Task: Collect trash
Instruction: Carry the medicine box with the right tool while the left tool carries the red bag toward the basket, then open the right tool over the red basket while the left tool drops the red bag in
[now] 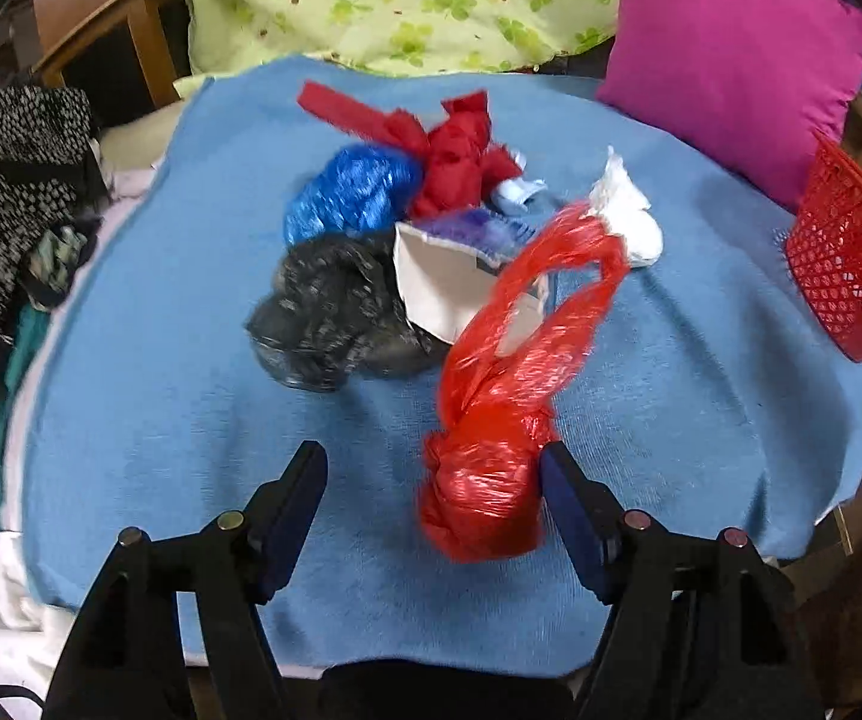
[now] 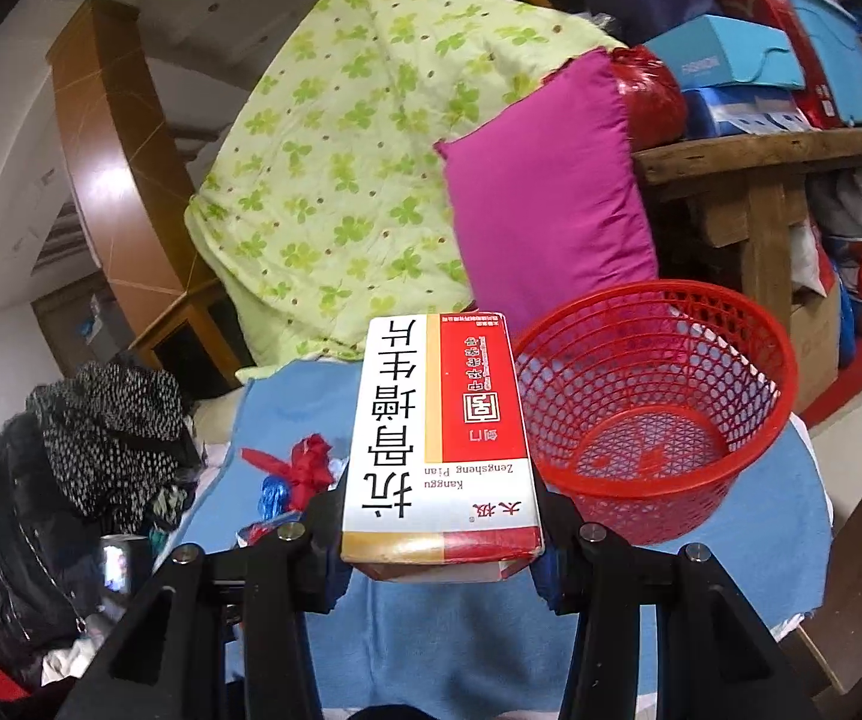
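Blue cloth (image 1: 191,420); red bag (image 1: 491,450), blue bag (image 1: 341,195) and black bag (image 1: 323,312). Red mesh basket (image 2: 653,414). White-and-red box (image 2: 440,432) with black lettering. Magenta pillow (image 2: 551,192); green clover-print quilt (image 2: 341,168).

blue blanket (image 1: 161,396) w/ bag pile (image 1: 371,228), red basket (image 1: 845,282), pink pillow (image 1: 731,66)

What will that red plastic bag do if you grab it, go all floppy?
Probably floppy: the red plastic bag is thin, crinkled film with loose loop handles that would likely dangle. Its knotted lump looks squashy, so the open left gripper may crush it. Shiny film might slip.
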The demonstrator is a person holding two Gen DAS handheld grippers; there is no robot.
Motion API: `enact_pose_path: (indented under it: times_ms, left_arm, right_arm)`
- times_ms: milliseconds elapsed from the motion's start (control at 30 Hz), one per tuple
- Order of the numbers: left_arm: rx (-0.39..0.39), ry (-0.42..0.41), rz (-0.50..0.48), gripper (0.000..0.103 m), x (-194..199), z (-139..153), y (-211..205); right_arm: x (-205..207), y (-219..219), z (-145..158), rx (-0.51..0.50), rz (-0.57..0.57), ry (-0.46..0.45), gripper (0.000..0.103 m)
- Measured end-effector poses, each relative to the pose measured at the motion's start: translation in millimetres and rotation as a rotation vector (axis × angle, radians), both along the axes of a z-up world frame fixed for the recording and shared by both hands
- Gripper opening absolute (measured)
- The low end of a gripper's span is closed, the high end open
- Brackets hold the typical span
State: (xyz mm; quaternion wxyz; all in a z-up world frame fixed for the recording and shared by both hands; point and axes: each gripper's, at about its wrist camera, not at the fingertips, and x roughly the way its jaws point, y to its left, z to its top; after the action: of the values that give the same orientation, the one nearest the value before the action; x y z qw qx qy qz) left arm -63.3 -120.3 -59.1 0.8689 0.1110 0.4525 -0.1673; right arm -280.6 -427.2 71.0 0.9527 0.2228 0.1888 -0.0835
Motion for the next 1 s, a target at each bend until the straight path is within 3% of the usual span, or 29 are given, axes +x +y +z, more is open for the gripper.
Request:
enact_pose_path:
  times_ms: [67,167,333,500,667,800,933,1000]
  left_arm:
    - [-0.009,-0.003,-0.01,0.074,2,-6,-3]
    - [-0.058,0.054,-0.036,0.048,2,-10,-2]
    - [-0.082,0.024,-0.104,0.046,-17,9,-5]
    - [-0.152,-0.016,-0.214,0.046,-43,59,-27]
    - [-0.23,-0.089,-0.375,0.047,-63,125,-87]
    - [-0.316,-0.101,-0.493,0.048,-63,172,-162]
    - [-0.319,-0.107,-0.565,0.049,-65,189,-233]
    - [-0.313,-0.058,-0.597,0.054,-63,184,-264]
  right_arm:
    - [1,5,-2,-0.003,0.006,0.012,0.049]
    - [3,8,-1,-0.006,0.006,0.012,0.049]
    - [-1,4,6,-0.021,-0.002,-0.017,0.049]
    - [-15,-18,11,-0.026,-0.052,-0.046,0.049]
    - [-31,-64,19,-0.006,-0.144,-0.068,0.049]
    - [-37,-99,23,0.023,-0.21,-0.072,0.049]
    - [-32,-126,22,0.074,-0.227,-0.064,0.05]
    - [-24,-134,17,0.085,-0.227,-0.045,0.05]
